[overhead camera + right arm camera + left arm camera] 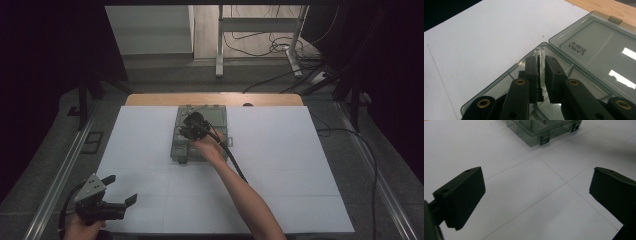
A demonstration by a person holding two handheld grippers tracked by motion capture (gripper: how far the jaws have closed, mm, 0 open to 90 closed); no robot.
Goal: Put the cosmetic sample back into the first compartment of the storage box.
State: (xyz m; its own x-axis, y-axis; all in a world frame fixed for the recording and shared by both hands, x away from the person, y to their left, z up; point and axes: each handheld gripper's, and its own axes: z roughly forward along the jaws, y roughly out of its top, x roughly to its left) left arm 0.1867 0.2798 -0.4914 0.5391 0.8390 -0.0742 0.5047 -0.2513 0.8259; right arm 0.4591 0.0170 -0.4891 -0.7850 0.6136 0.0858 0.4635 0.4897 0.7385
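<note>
A grey see-through compartment box [216, 116] lies open at the middle back of the white sheet, with its lid [599, 42] folded back flat. My right gripper [187, 129] hovers over the box's left side. In the right gripper view its jaws [541, 75] are shut on a thin clear tube [540, 53], which stands upright between them above a corner compartment. My left gripper [121, 188] is held at the near left corner of the sheet, far from the box. It stands open [536, 187] over bare sheet with nothing between its jaws.
The box's front wall with two dark latches [544, 139] faces the left gripper. A wooden table edge [215, 98] runs behind the sheet. Metal rails [60, 175] flank the table; cables and a desk frame [260, 30] lie beyond.
</note>
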